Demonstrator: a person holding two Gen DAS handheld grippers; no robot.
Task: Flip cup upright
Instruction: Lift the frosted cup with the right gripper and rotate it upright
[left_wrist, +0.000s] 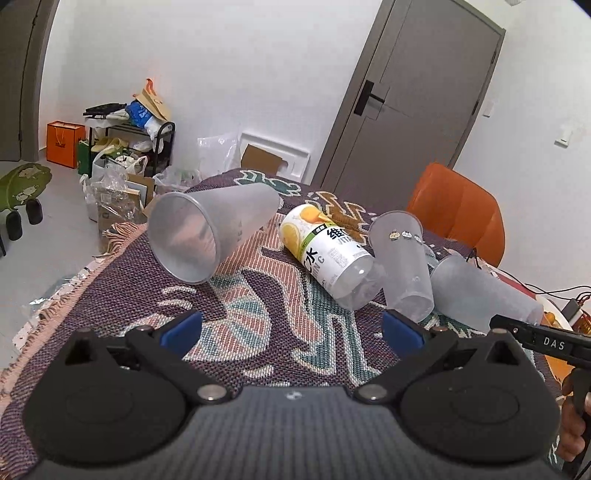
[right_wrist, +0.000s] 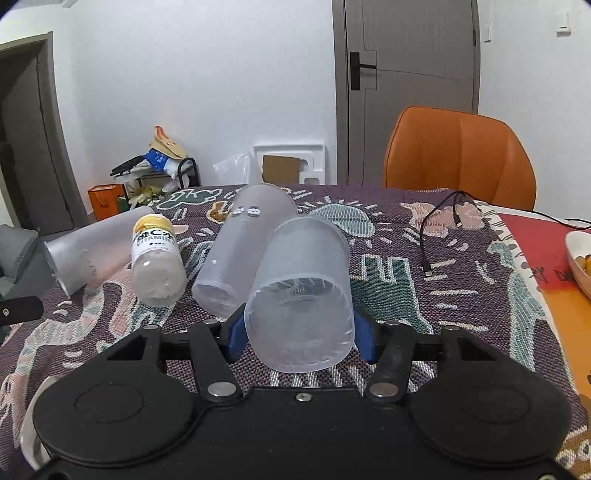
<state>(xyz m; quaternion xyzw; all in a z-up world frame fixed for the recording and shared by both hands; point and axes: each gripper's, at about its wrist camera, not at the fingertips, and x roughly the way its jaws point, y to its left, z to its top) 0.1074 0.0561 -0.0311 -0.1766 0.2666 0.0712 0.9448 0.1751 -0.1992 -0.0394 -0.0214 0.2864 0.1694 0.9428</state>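
Three frosted plastic cups lie on their sides on the patterned table cloth (right_wrist: 406, 266). My right gripper (right_wrist: 299, 332) has its blue pads on either side of the base of the nearest cup (right_wrist: 301, 280), which points its base at the camera. This cup also shows in the left wrist view (left_wrist: 480, 291). A second cup with small stickers (right_wrist: 240, 251) lies just left of it and also shows in the left wrist view (left_wrist: 404, 262). A third cup (left_wrist: 207, 229) lies at the far left with its mouth towards my left gripper (left_wrist: 291, 328), which is open and empty above the cloth.
A vitamin drink bottle (left_wrist: 325, 251) lies on its side between the cups. A black USB cable (right_wrist: 436, 229) lies at the right on the cloth. An orange chair (right_wrist: 458, 158) stands behind the table. A bowl (right_wrist: 580, 258) sits at the right edge.
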